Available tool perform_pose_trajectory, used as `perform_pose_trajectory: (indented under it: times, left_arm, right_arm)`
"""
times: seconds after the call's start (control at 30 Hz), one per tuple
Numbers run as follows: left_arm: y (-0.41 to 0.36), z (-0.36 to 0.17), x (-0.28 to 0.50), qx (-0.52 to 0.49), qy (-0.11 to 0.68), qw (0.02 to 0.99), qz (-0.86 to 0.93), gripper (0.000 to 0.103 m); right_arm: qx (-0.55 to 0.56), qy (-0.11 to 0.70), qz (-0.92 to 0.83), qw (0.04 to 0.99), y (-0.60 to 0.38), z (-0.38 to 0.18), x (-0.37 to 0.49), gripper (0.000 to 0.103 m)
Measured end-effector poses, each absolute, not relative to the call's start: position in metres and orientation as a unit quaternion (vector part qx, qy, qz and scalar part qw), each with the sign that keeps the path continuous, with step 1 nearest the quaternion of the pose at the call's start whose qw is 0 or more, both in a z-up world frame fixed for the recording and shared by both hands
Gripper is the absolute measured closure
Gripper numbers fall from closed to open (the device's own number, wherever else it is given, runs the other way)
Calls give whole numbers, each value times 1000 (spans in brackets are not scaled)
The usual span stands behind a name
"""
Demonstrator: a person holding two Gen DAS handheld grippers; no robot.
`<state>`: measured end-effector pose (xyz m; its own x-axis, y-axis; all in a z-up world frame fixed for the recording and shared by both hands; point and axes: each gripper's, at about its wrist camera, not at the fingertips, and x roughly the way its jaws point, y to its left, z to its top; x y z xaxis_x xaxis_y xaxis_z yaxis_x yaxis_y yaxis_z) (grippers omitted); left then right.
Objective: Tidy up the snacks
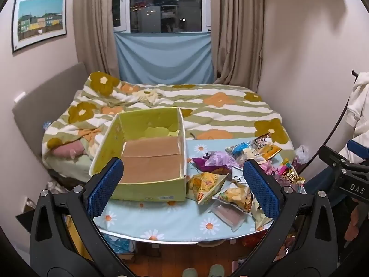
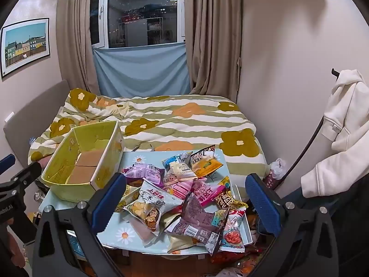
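Note:
An empty yellow-green cardboard box (image 1: 147,157) with a brown bottom stands open on the left of a small table with a daisy cloth (image 1: 161,219). It also shows in the right wrist view (image 2: 85,164). A pile of snack packets (image 1: 233,177) lies to its right, large in the right wrist view (image 2: 184,196). My left gripper (image 1: 182,187) is open and empty, held above the table's near edge in front of the box. My right gripper (image 2: 184,198) is open and empty, above the near side of the pile.
A bed with a flowered quilt (image 1: 207,108) lies behind the table. A white hoodie (image 2: 346,127) hangs on a rack at the right. More packets (image 2: 233,260) lie on the floor under the table's right side. My right gripper (image 1: 346,173) shows at the left wrist view's right edge.

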<state>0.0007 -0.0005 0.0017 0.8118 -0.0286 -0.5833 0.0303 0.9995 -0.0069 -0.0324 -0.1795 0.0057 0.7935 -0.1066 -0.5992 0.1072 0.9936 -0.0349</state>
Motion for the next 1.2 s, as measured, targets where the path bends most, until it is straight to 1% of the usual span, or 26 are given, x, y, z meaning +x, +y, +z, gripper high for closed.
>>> perform_pose_trajectory:
  times: [0.33, 1.2]
  left_arm:
    - [3, -3, 0, 11, 297, 955, 0, 0]
    - [-3, -7, 10, 14, 309, 951, -1, 0]
  right_arm:
    - [4, 322, -54, 945, -179, 4, -31, 0]
    - [3, 325, -52, 944, -179, -1, -25, 0]
